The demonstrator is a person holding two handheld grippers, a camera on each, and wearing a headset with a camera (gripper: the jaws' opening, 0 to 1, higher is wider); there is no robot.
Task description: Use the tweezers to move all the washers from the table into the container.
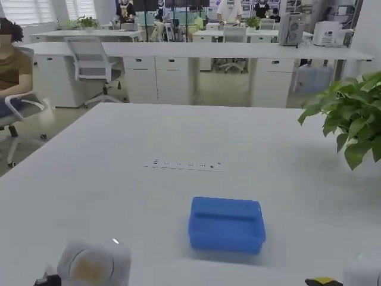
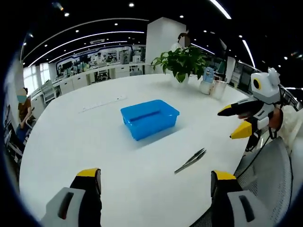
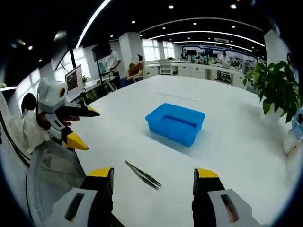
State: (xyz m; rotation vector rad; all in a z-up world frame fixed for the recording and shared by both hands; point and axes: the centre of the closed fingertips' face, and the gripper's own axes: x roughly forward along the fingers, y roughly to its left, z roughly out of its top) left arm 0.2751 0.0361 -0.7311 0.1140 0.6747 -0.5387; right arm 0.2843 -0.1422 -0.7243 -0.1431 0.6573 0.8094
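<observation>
A blue container (image 1: 226, 225) sits on the white table (image 1: 89, 179), near its front. Beyond it lies a short row of small washers (image 1: 184, 165). In the left gripper view, metal tweezers (image 2: 190, 161) lie flat on the table between my left gripper (image 2: 155, 183) and the container (image 2: 149, 118). My left gripper is open and holds nothing. My right gripper (image 3: 154, 176) is also open, with the tweezers (image 3: 143, 175) lying just ahead of its jaws, untouched. Each gripper view shows the other gripper hovering open off to the side.
A leafy potted plant (image 1: 351, 116) stands at the table's right side. A mesh chair back (image 3: 52, 175) sits close under the grippers at the table's near edge. Desks, chairs and people fill the room beyond the far edge.
</observation>
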